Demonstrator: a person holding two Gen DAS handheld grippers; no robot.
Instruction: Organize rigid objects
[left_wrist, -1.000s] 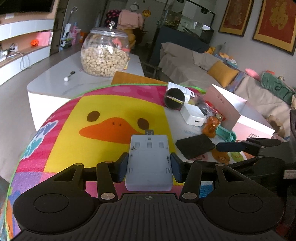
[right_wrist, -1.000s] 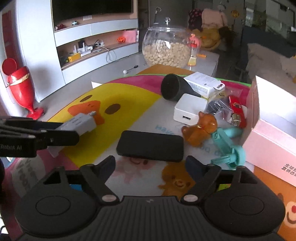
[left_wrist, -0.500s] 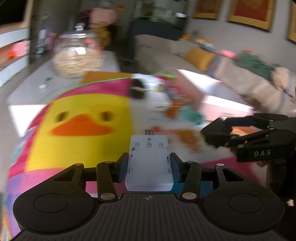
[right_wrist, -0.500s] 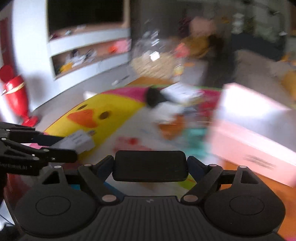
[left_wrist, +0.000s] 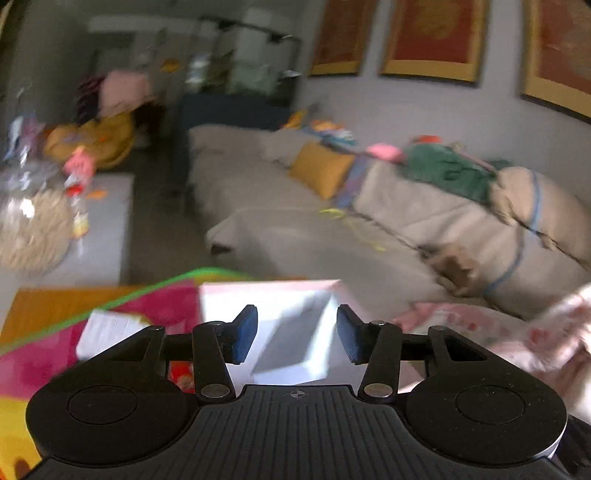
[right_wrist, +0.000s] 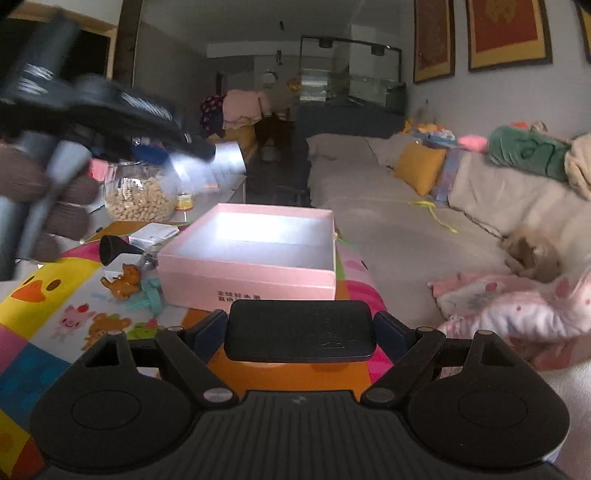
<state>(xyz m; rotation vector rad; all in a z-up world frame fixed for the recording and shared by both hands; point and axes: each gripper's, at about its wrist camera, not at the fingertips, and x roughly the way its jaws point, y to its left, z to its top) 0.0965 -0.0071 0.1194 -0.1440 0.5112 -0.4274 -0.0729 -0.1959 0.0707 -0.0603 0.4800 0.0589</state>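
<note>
My left gripper is open above the pink box. The grey adapter shows blurred between and below its blue pads, free of them, over the box. In the right wrist view the left gripper hangs blurred at the upper left, with the grey adapter at its tip above the box. My right gripper is shut on a black rectangular power bank, held level just in front of the open pink box.
On the duck-print mat left of the box lie an orange bear figure, a teal toy, a black cone and a white carton. A jar of nuts stands behind. A sofa is at the right.
The left gripper swung right over the pink box and opened, releasing the grey adapter. The right gripper carried the black power bank up to the box's front.
</note>
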